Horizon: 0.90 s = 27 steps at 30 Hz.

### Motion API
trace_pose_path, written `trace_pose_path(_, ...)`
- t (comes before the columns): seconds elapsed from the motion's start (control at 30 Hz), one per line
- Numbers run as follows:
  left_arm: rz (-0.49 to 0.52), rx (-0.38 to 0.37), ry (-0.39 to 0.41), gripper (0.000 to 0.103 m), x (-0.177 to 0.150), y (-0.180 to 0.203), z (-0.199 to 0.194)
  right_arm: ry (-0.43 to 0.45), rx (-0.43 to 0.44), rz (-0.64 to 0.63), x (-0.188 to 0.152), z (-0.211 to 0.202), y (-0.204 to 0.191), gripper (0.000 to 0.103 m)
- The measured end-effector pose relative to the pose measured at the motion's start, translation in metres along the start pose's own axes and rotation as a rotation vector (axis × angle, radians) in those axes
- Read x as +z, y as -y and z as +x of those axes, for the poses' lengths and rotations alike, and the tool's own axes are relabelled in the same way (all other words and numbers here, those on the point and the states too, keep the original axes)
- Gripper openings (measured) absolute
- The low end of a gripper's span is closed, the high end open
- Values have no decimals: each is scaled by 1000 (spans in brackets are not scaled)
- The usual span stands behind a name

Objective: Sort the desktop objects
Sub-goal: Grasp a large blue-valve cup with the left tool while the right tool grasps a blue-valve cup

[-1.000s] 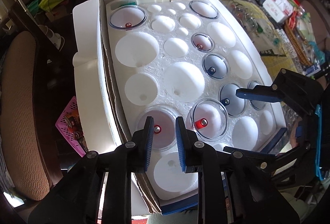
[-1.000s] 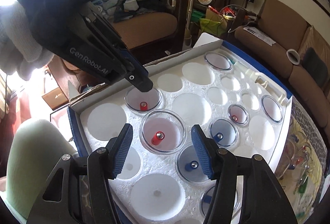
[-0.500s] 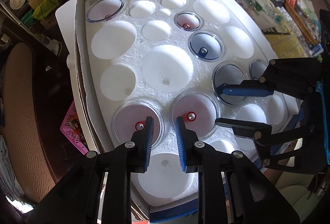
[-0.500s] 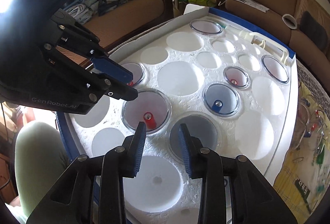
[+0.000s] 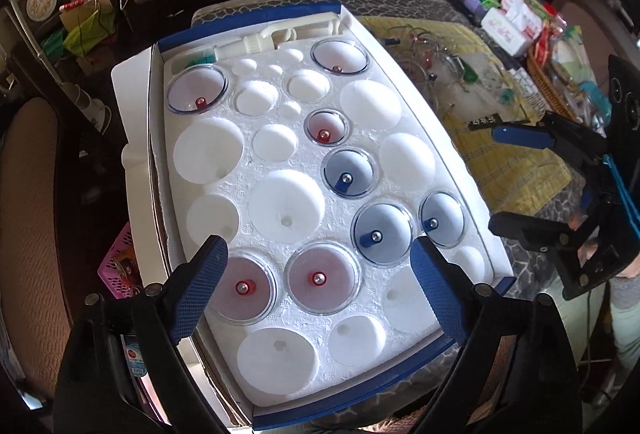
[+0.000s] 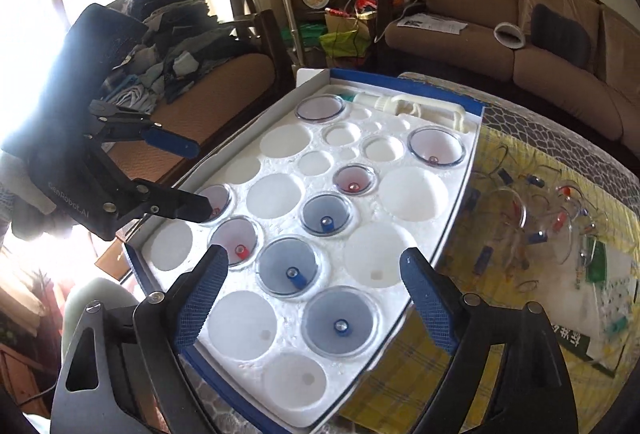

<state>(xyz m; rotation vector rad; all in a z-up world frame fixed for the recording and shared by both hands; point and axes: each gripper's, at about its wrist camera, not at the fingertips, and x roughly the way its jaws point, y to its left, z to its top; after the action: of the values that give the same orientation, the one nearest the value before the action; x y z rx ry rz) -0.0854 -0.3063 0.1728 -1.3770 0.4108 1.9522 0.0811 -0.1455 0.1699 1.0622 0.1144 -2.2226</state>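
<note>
A white foam tray (image 5: 280,162) (image 6: 416,190) with round wells lies in a blue-edged box. Several clear cups sit in its wells, some with red valves (image 5: 320,278) (image 6: 236,242), others with blue valves (image 5: 380,234) (image 6: 290,270). My left gripper (image 5: 318,254) (image 6: 202,179) hangs above the tray's near red cups. Its jaws are opening, wide apart, and touch nothing. My right gripper (image 6: 314,260) (image 5: 494,178) hovers over the tray's right part above the blue cups. Its jaws are also opening and hold nothing. More loose cups (image 6: 540,218) lie on the yellow cloth.
A white hand pump (image 5: 280,34) fills the tray's far slot. Right of the box, a yellow cloth (image 5: 512,170) carries packets and a wicker basket (image 5: 560,54). A pink basket (image 5: 120,266) sits below on the left. Brown sofas (image 6: 520,46) ring the table.
Both grippers went from nearly shut over cup valves to wide open and lifted back from the tray. The right one swung to the right, toward the tray's edge by the cloth.
</note>
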Motion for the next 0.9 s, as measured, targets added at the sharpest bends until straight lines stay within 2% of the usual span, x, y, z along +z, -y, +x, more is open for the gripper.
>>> trace_pose_path(0.27,99,-30,32,93,70,72,18,25,-160,176,-14,-56,136,90)
trace_pose_path(0.4,144,-47,19,93,119,113,46,43,-179,210,-22,-63,186,90)
trace_pose_path(0.6,153,-50,-18,93,205,146,99,25,-142,179,-23,-15,222,87)
trace_pose_path(0.73,141,14,-47,93,262,150,142,33,-112,157,-17,22,240,85)
trace_pose_path(0.83,135,66,-75,93,293,147,177,50,-75,140,-14,41,251,78)
trace_pose_path(0.9,127,85,-98,92,306,144,200,56,-34,140,-16,51,258,65)
